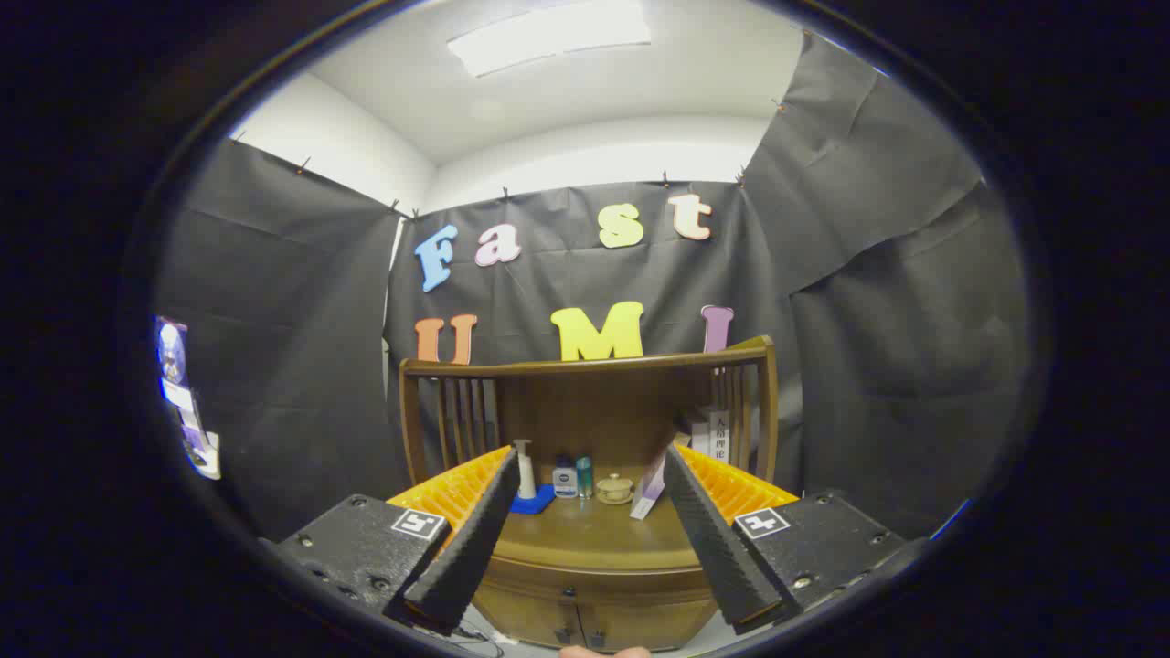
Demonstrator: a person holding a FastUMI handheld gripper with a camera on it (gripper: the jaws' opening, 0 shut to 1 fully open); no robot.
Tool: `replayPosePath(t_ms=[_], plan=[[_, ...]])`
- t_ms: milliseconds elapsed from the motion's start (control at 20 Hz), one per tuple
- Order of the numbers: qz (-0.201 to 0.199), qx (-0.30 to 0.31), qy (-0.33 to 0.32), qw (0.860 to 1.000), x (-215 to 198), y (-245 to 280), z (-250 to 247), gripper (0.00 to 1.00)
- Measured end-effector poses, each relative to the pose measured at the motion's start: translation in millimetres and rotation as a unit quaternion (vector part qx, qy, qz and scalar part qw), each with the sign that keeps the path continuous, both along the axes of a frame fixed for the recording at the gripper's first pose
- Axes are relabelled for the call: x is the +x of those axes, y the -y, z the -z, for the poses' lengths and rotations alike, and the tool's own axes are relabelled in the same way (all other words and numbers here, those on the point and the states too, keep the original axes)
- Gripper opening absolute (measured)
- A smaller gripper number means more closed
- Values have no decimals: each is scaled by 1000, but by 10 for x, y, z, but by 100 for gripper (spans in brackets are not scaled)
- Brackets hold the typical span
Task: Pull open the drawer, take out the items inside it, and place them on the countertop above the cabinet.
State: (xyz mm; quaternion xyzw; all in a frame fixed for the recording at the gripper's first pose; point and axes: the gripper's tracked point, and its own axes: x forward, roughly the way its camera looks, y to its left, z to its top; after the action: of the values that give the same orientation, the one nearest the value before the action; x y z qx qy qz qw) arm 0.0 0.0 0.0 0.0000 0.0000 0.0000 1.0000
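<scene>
1. Hand-held gripper (590, 525) nearest, fingers spread wide apart, nothing between them, raised in the air short of the cabinet.
2. Finger (466, 548) on one side and finger (717, 539) on the other slanting inward toward the bench, framing its middle.
3. Just below and ahead of the fingertips: front of the wooden cabinet (585, 617), with small knobs on its face; cannot tell drawer from door here, front looks closed, contents hidden.
4. Bench (594, 535) on top of the cabinet, rounded front edge facing the fingers, front part bare.
5. Toward the back of the bench, between the fingers: white pump bottle (525, 469) standing upright on a blue pad (535, 501) near the left back corner.
6. Beside it, a small white jar (565, 480), then a slim teal bottle (584, 475) just next to it, both upright.
7. Right of those, a small lidded cup (614, 487) on a saucer.
8. Further right, a pale box (651, 489) leaning tilted, beside the right finger.
9. Behind all, wooden rail with slats (585, 366) around the bench's back and sides; books (713, 434) upright at the right back corner.
10. Beyond, black cloth wall (274, 366).
</scene>
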Motion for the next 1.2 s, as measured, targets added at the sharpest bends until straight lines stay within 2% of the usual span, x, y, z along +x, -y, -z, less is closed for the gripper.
replayPosePath(t_ms=[650, 1200], plan=[[-1, -7, 1, 1000, -12, -26, -22, 100], [11, 1, -7, 1000, 251, 16, 367, 100]])
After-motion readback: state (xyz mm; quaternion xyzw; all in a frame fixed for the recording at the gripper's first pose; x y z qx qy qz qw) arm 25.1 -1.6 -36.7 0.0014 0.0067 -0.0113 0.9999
